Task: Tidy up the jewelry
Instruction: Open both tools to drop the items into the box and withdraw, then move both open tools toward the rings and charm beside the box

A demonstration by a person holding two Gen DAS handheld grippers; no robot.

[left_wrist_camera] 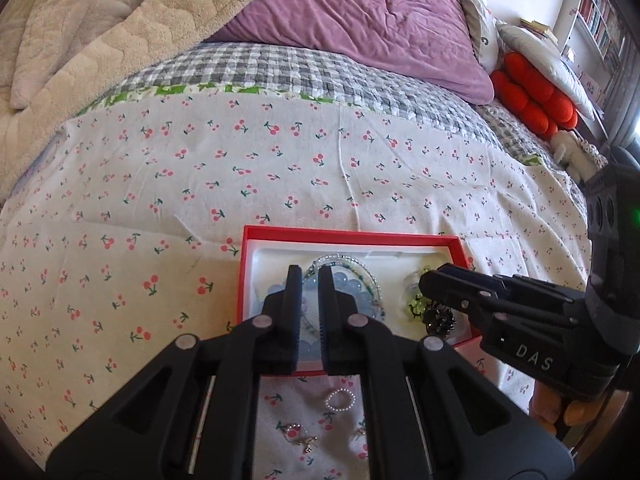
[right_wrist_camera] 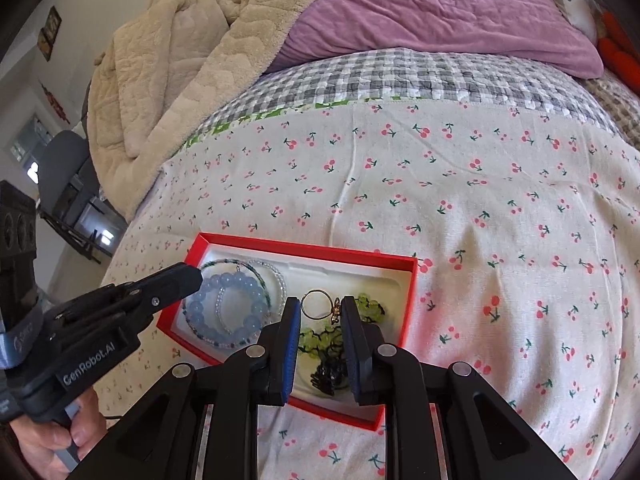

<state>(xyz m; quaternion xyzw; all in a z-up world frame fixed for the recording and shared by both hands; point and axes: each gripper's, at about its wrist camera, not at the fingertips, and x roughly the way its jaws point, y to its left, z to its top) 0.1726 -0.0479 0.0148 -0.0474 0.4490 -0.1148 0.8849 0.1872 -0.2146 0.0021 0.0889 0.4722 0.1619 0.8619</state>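
Daylit bed, purple pillow, bookshelf behind.

The red box has a white lining and holds a pale blue bead bracelet on the left and light green beads on the right. The cloth under it is cream (pink cherries, green stems); farther off lie a grey-and-white check quilt, a purple pillow and a beige blanket.

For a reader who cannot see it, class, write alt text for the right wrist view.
A red box on a cherry-print bedspread holds blue bead bracelets, a gold ring and green bead pieces. The right gripper, jaws slightly apart, hangs over the ring; the left gripper, shut, reaches the bracelets.
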